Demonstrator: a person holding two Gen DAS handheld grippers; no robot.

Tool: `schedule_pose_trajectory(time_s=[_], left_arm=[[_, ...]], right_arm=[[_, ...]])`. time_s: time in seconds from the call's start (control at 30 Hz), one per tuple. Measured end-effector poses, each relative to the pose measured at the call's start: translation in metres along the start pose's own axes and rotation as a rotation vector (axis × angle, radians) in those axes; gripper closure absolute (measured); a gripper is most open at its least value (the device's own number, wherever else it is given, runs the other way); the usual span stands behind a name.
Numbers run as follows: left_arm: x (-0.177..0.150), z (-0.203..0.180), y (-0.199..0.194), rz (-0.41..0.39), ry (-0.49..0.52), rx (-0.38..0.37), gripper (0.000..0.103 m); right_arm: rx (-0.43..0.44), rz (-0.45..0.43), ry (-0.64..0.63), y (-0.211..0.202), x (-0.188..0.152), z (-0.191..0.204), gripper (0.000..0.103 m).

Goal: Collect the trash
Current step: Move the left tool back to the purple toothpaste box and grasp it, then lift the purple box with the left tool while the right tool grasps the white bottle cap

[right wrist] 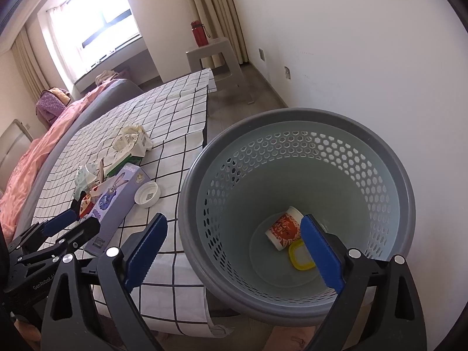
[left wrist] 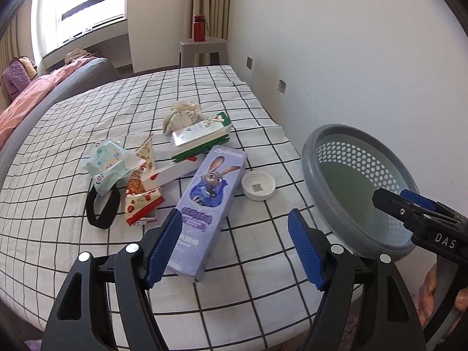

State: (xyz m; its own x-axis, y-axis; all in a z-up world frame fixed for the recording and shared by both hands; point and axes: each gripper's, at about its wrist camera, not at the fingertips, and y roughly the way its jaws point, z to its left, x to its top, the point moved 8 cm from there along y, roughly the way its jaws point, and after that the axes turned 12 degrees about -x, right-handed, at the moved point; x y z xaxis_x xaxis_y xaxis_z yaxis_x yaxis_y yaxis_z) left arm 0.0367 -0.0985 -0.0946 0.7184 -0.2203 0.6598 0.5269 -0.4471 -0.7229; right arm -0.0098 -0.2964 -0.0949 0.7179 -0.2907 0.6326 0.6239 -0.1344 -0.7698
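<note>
A home bedroom: bed [left wrist: 73, 117] w/ checked sheet and pink quilt [right wrist: 26, 169], curtained window [left wrist: 87, 3], grey stool [left wrist: 201, 49] w/ red bottle [left wrist: 199, 27] by a plain white wall, wood floor.

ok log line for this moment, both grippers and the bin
left gripper: open, over purple Zootopia box | right gripper: open, empty, above bin | bin: paper cup, yellow lid inside

Both grippers look the same: left gripper [left wrist: 234, 248] and right gripper [right wrist: 234, 251] are chunky black plastic frames with triangular cutouts, round silver screws at the pivots, ribbed blue pads [left wrist: 163, 248], plus white "DAS" and "GenRobot.AI" lettering on the sides.
</note>
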Motion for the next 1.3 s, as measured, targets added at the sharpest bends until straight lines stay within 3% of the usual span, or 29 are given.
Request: schedule_pose_trajectory(time_s=[0.3,0.57,0.8,0.87,0.93,1.3], left_arm=[[-0.014,0.044,-0.004,0.025,-0.087,0.021,0.029],[-0.021,0.051,0.012,0.062,-0.092,0.02,0.029],[-0.025,0.052,0.034,0.097,-0.106,0.014,0.03],[-0.027,0.052,0.037,0.103,-0.102,0.023,0.033],[-0.029,0.051,0.038,0.118,-0.099,0.015,0.048],[-0.045,0.04,0.014,0.119,-0.086,0.027,0.051]], right_arm=[[0.031,0.003,-0.034,-0.002,-0.003,0.032,0.012],[0.05,-0.005,-0.084,-0.003,-0.006,0.056,0.012],[0.06,0.009,-0.063,0.0,-0.005,0.053,0.012],[0.064,0.014,-0.052,0.001,-0.004,0.051,0.012],[0.069,0.019,-0.044,0.002,-0.004,0.049,0.012],[0.077,0.013,-0.042,-0.003,-0.004,0.049,0.012]])
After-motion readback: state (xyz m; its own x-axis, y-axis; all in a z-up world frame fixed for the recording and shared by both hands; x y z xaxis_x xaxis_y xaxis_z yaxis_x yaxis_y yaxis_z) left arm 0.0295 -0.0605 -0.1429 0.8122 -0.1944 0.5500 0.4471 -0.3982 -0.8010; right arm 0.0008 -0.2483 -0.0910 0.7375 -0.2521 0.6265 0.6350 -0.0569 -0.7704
